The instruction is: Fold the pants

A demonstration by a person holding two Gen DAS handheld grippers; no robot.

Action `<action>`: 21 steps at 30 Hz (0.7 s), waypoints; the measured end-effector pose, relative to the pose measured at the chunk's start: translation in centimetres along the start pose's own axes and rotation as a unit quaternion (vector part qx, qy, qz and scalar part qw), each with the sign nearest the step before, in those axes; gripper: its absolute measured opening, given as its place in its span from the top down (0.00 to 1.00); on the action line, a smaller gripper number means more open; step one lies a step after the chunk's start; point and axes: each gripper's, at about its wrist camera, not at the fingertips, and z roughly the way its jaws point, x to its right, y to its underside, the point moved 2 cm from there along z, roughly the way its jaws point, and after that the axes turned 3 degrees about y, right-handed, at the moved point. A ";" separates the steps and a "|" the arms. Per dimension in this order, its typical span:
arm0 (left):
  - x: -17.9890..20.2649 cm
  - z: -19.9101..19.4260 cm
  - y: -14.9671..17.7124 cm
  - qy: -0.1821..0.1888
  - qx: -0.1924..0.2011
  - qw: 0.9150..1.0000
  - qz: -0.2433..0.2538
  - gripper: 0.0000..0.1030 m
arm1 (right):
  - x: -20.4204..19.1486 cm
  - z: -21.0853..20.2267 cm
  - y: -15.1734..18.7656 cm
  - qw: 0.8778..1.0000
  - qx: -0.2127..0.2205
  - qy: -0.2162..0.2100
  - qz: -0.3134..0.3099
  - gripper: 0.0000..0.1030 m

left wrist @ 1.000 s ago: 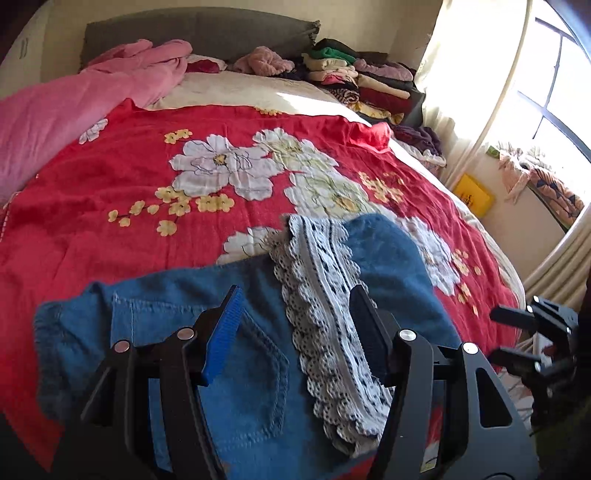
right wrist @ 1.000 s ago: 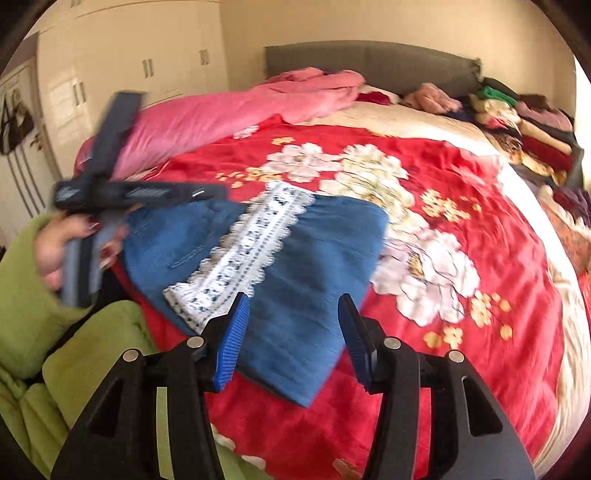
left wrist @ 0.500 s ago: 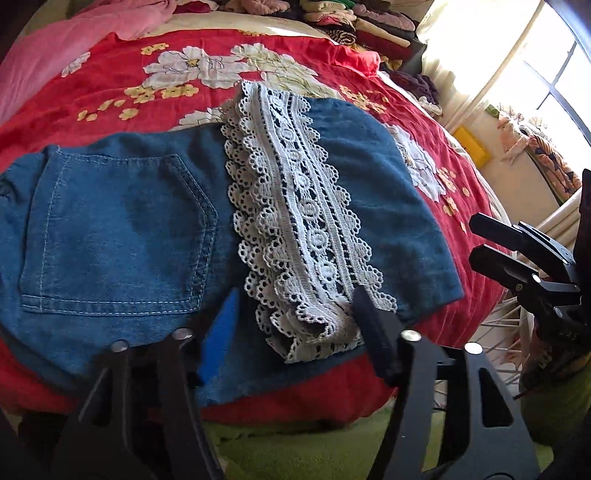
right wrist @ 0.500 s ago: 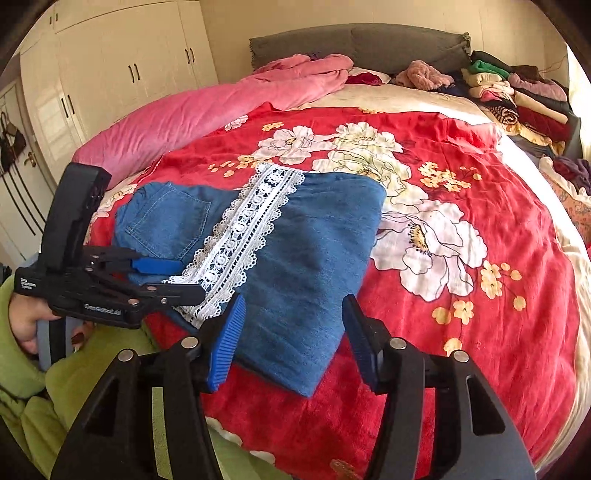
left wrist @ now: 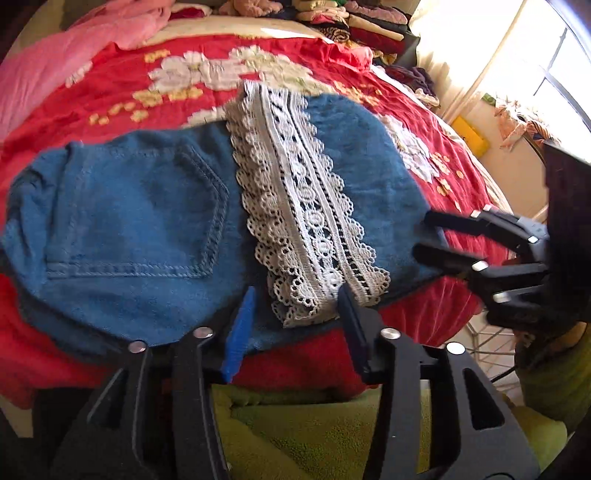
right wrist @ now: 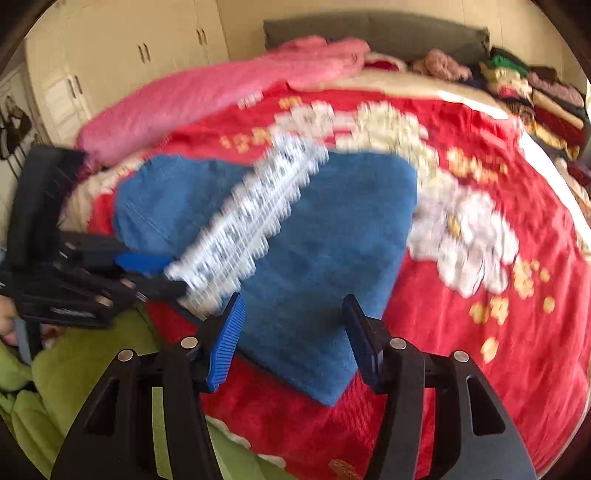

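Denim pants point(left wrist: 140, 221), lace strip point(left wrist: 306, 221) on top, lie centre frame on red bedspread point(left wrist: 74, 122). Both grippers have dropped toward near edge. Left hand-held gripper point(left wrist: 295, 325) has just closed slightly, half-open, empty, flanking lace end. Right hand-held gripper point(right wrist: 291, 339) half-open, empty, over lower corner. Likely about to grasp for fold.

We see the pants point(left wrist: 140, 236) lying flat on the bedspread point(left wrist: 122, 92) at the near edge of the bed, a lace strip point(left wrist: 299, 206) running near to far across their middle, the pocket point(left wrist: 144, 214) left of it. Our left gripper point(left wrist: 295, 328) hangs over the near end of the lace, our right gripper point(right wrist: 291, 343) over the pants' near right corner. Far left on the bed lies a blanket point(right wrist: 207, 96); far right, a stack of clothes point(right wrist: 535, 92) beside the headboard point(right wrist: 376, 33).
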 end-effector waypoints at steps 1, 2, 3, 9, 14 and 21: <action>0.2 -0.5 -0.1 -0.006 0.008 1.000 0.007 0.54 | 0.5 0.6 0.6 1.000 -0.011 -0.002 0.010 0.50; 0.5 -1.0 -0.2 -0.011 0.016 1.000 0.013 0.53 | 0.8 0.8 0.9 1.000 -0.010 -0.006 0.018 0.50; 0.8 -1.5 -0.4 -0.016 0.027 0.999 0.021 0.51 | 0.9 0.6 1.2 1.000 -0.005 -0.010 0.023 0.50; 2.3 -0.4 -0.9 -0.035 0.022 0.998 0.047 0.41 | 1.0 -0.5 1.1 0.999 0.009 -0.016 0.027 0.48; 0.7 2.2 -0.2 -0.046 -0.021 0.998 0.024 0.37 | 2.9 -2.4 1.5 0.998 0.026 -0.010 0.060 0.42; 1.2 0.4 -0.3 -0.061 -0.001 0.998 0.022 0.29 | 4.1 -4.6 1.3 0.995 0.061 -0.006 0.083 0.24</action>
